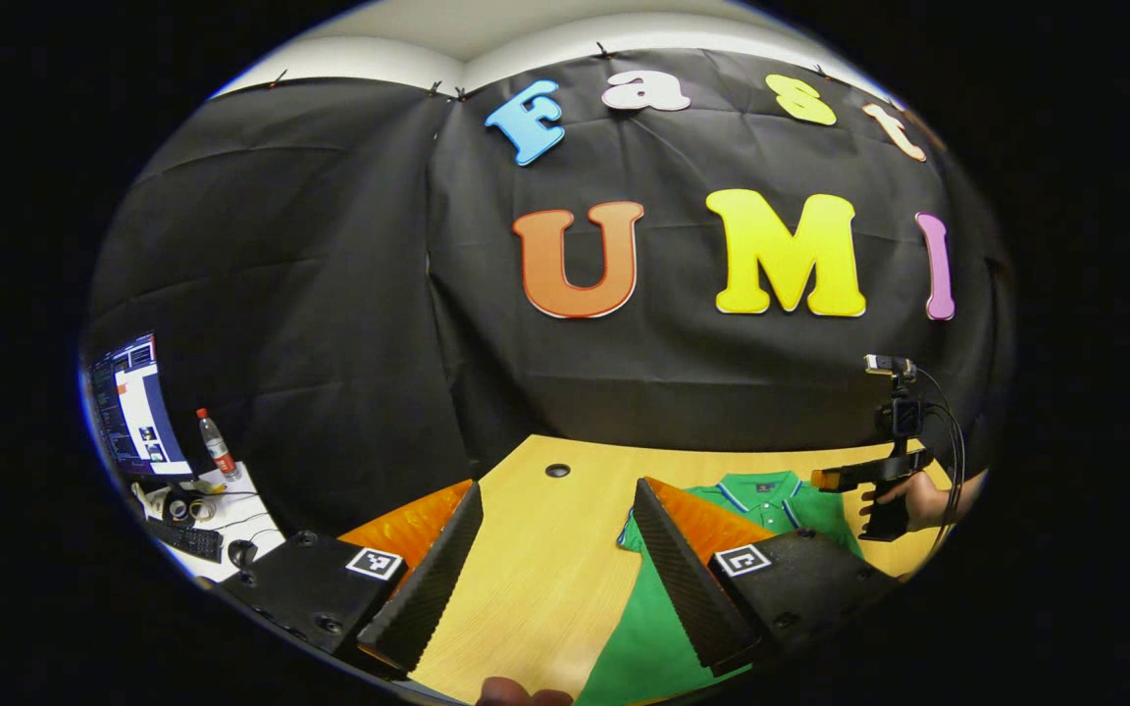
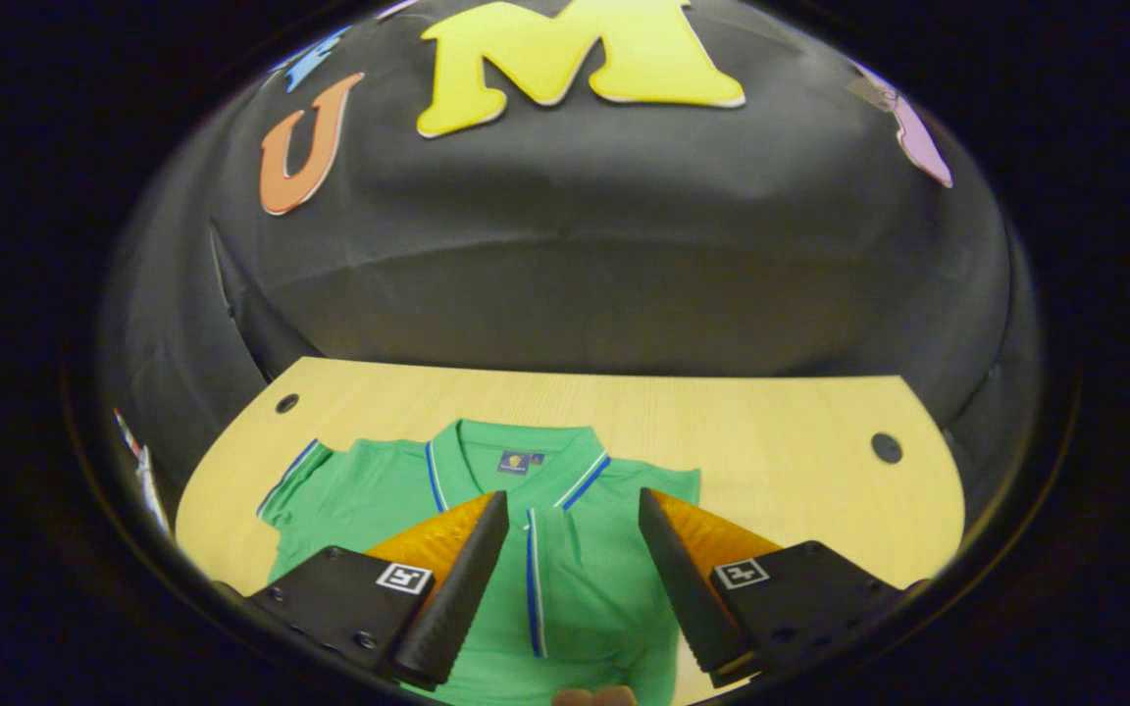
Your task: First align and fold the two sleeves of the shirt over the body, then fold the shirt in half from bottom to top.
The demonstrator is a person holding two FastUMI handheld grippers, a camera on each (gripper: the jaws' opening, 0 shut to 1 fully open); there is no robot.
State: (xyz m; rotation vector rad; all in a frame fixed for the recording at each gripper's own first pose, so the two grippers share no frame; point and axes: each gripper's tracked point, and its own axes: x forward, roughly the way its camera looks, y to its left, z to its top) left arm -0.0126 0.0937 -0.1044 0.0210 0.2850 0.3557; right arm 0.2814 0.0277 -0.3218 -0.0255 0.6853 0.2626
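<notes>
A green polo shirt (image 2: 585, 579) with blue-and-white collar trim lies flat, front up, on the light wooden table (image 2: 771, 422), collar toward the wall. One short sleeve (image 2: 295, 480) is spread out to the side in the right gripper view; the other side ends in a straight edge, partly behind a finger. My right gripper (image 2: 573, 495) hovers open over the shirt's chest, holding nothing. My left gripper (image 1: 557, 490) is open above bare table (image 1: 536, 579), beside the shirt (image 1: 771, 505). In the left gripper view a hand holds the right gripper (image 1: 835, 479) above the shirt's far side.
Cable holes (image 2: 886, 447) (image 2: 286, 403) pierce the tabletop near the back corners. A black cloth wall rises behind the table. Off to the side in the left gripper view, a white desk carries a monitor (image 1: 133, 412), a bottle (image 1: 217, 443) and a keyboard (image 1: 187, 539).
</notes>
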